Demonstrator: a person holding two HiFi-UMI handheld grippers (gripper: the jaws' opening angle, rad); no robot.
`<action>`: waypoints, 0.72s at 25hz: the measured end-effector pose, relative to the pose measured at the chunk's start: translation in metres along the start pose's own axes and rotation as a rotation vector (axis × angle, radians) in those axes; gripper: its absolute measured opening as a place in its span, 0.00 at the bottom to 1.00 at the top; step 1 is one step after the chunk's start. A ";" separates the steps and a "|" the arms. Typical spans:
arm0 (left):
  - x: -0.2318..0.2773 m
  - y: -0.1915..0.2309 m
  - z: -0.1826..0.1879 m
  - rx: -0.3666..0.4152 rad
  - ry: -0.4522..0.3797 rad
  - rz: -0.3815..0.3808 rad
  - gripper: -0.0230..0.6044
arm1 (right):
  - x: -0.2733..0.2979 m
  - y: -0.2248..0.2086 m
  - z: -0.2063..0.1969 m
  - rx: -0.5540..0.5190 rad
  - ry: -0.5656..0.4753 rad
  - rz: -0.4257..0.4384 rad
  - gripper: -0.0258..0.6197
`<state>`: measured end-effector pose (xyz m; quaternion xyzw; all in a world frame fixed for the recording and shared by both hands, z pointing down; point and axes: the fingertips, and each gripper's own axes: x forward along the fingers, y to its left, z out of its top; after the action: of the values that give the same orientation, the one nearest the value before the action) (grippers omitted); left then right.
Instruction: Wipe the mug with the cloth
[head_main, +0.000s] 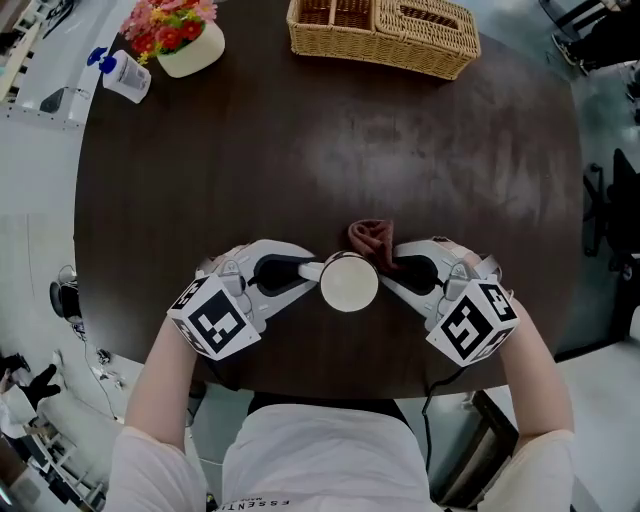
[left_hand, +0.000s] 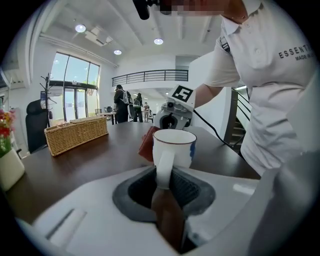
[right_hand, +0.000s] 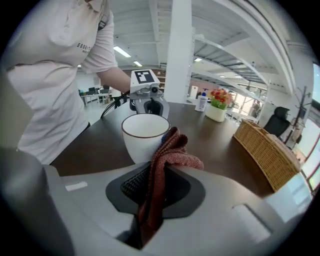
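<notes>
Since the left gripper (head_main: 308, 270) is clenched on the handle (left_hand: 164, 169) of the white mug (head_main: 349, 283), which sits at the round table's (head_main: 300, 150) 6 o'clock side, its job is to brace the mug steady. The right gripper (head_main: 393, 268) pinches a rust-red cloth (right_hand: 167, 162), whose bunched end lies against the mug's wall at about 1 o'clock of the rim. Wiping well, I judge, means sweeping the cloth round the wall with light pressure and turning the mug by its handle, never shoving it toward the near edge.
</notes>
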<state>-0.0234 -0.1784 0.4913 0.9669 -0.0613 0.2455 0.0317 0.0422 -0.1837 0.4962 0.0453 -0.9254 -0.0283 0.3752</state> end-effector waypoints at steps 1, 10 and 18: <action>0.000 0.000 0.000 -0.005 0.004 0.015 0.16 | -0.002 0.003 -0.001 0.025 -0.008 -0.026 0.17; -0.005 -0.002 -0.002 -0.091 0.022 0.181 0.16 | -0.014 0.035 0.001 0.196 -0.076 -0.174 0.17; -0.008 -0.007 -0.004 -0.125 0.006 0.311 0.16 | -0.009 0.071 0.007 0.270 -0.096 -0.186 0.17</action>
<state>-0.0318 -0.1704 0.4906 0.9412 -0.2251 0.2461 0.0537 0.0391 -0.1124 0.4908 0.1791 -0.9295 0.0596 0.3167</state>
